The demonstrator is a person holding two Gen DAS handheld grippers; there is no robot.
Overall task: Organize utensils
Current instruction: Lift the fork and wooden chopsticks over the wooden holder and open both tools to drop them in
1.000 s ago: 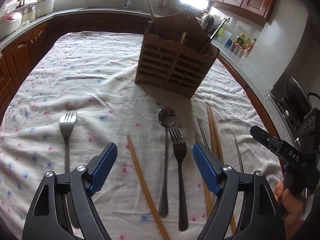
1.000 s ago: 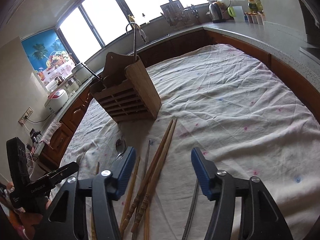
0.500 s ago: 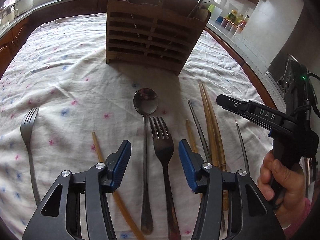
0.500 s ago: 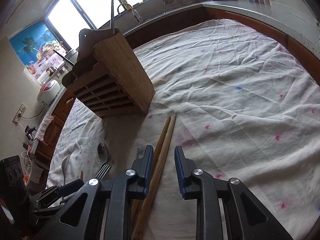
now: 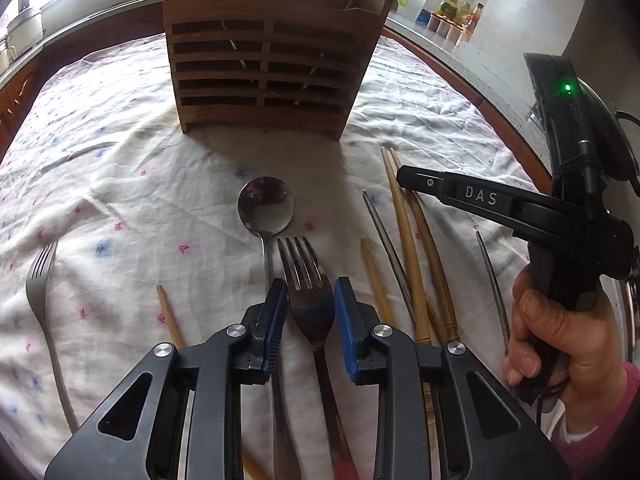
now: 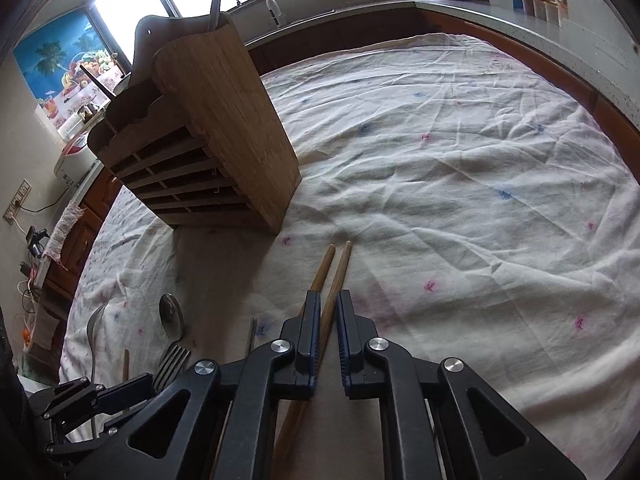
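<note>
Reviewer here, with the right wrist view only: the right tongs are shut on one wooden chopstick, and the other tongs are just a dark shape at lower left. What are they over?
Observer: The left tongs straddle the dark fork just below its tines, beside the spoon. Their jaws have just been closing, and a sliver of gap seems to remain at the left pad.
Reviewer: Is anything hidden under the right tongs?
Observer: Yes. A thin metal chopstick lies on the cloth to the right of the wooden pair, next to the hand holding those tongs.
</note>
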